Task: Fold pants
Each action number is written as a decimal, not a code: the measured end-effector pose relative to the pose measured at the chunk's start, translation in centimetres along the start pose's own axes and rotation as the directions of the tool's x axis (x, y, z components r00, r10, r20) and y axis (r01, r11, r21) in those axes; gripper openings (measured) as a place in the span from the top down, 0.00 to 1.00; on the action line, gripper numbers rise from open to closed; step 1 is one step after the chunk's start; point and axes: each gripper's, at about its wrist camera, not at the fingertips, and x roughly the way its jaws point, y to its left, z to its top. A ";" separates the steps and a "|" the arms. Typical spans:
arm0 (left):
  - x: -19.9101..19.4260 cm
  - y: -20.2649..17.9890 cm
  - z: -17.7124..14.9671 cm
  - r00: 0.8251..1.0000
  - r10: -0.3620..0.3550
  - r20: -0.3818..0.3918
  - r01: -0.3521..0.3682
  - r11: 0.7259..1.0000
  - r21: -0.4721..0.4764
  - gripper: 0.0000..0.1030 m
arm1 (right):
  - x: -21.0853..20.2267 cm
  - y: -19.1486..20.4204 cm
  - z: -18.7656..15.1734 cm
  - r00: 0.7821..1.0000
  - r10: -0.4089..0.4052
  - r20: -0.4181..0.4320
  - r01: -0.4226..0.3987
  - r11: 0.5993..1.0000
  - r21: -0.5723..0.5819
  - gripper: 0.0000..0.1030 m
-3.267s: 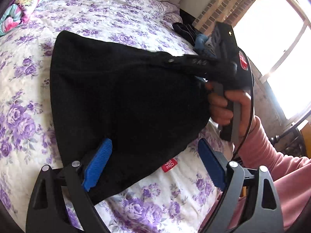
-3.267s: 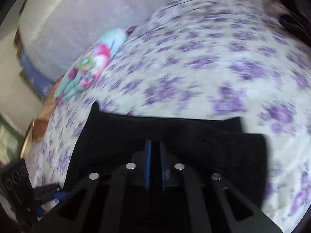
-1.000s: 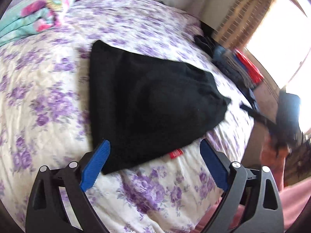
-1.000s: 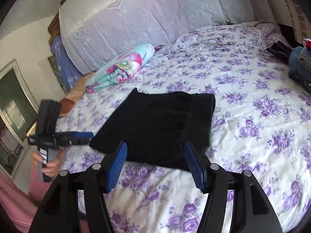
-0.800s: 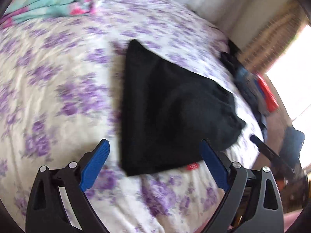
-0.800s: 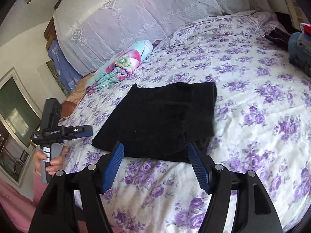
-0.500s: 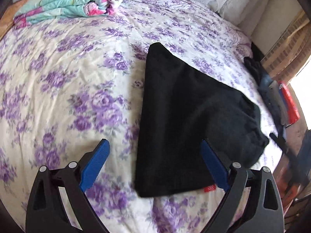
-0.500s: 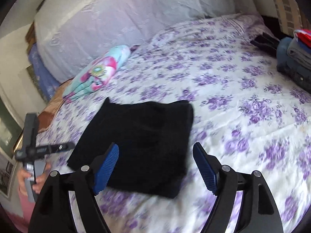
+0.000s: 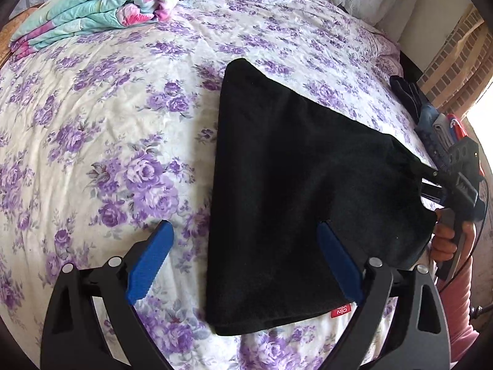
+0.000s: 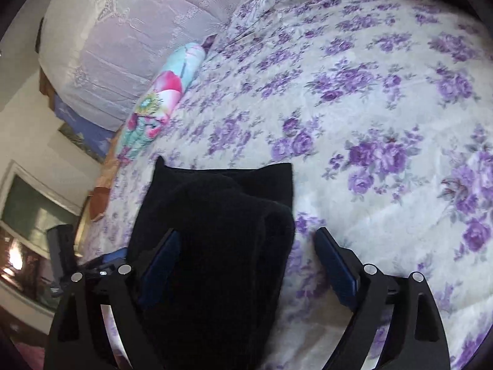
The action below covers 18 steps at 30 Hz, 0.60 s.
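The black pants [image 9: 292, 203] lie folded flat on the purple-flowered bedspread [image 9: 101, 129], with a small red tag [image 9: 342, 308] at their near edge. My left gripper [image 9: 243, 259] is open and empty, hovering over the near left edge of the pants. My right gripper [image 10: 245, 262] is open and straddles the near right corner of the pants [image 10: 215, 225]. In the left wrist view the right gripper [image 9: 431, 182] shows at the pants' far right corner, held by a hand.
A folded floral blanket [image 9: 98, 6] lies at the head of the bed by the white pillows [image 10: 132, 30]. A pile of folded clothes [image 9: 437, 123] sits at the bed's right edge. A brick wall and bright window stand beyond.
The right gripper has let go of the pants, opened, drawn back, then come in low over their right corner. The left gripper swung left and closer; the pants lie still.
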 end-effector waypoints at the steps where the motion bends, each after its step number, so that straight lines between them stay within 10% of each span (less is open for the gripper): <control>1: -0.1 0.1 -0.1 1.000 -0.006 0.001 0.006 1.000 0.006 0.10 | 0.1 -0.2 0.0 0.999 0.047 -0.017 -0.047 0.999 0.013 0.13; 3: -0.2 0.2 -0.3 1.000 -0.014 -0.001 0.014 1.000 0.013 0.10 | 0.2 -0.1 -0.3 0.986 0.152 -0.065 -0.151 0.988 0.024 0.13; 18: -2.7 1.4 -2.9 0.970 -0.230 -0.083 0.229 0.973 -0.013 0.17 | 1.6 0.3 0.5 0.994 0.106 -0.029 -0.108 0.991 -0.085 0.28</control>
